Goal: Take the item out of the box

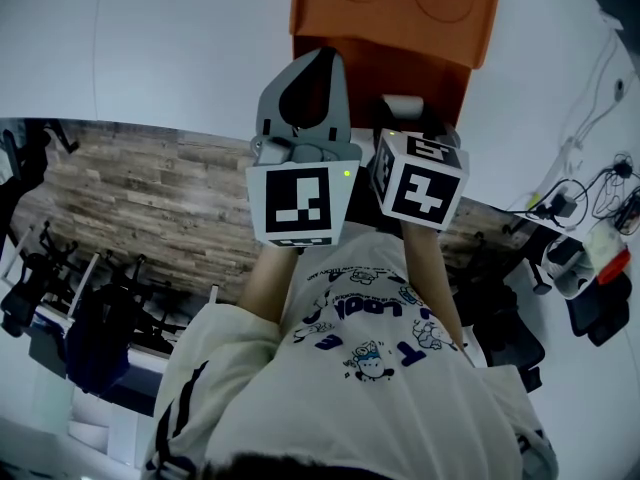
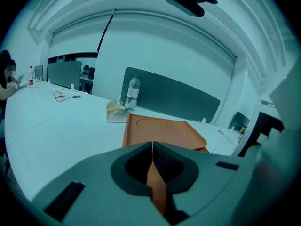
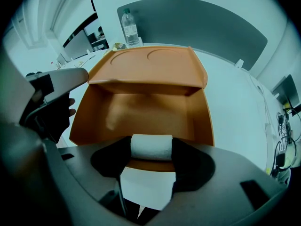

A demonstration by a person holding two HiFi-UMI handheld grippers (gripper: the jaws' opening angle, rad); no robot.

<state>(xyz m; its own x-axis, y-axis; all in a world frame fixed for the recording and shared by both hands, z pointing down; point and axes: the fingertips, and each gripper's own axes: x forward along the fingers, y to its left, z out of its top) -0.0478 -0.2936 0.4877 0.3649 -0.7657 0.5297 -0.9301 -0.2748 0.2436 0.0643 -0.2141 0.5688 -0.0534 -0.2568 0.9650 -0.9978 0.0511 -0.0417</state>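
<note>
An orange box (image 1: 395,18) stands open on the white table (image 1: 150,48), its lid (image 3: 150,62) folded back and its inside (image 3: 141,109) bare. A white roll (image 3: 150,146) lies crosswise in my right gripper (image 3: 150,148), which is shut on it just above the box's near wall. In the head view the roll (image 1: 403,105) shows at the right gripper (image 1: 405,110) tips. My left gripper (image 1: 312,68) sits at the box's near left corner. Its jaws are shut, with a thin orange strip of the box (image 2: 157,187) between them. That gripper (image 3: 56,86) appears at the left of the right gripper view.
A water bottle (image 2: 133,92) and a small clear packet (image 2: 115,111) stand behind the box, before a grey divider panel (image 2: 174,95). Cables and devices (image 1: 600,198) lie at the table's right. A person (image 2: 7,79) sits far left. Chairs (image 1: 40,268) stand on the wooden floor.
</note>
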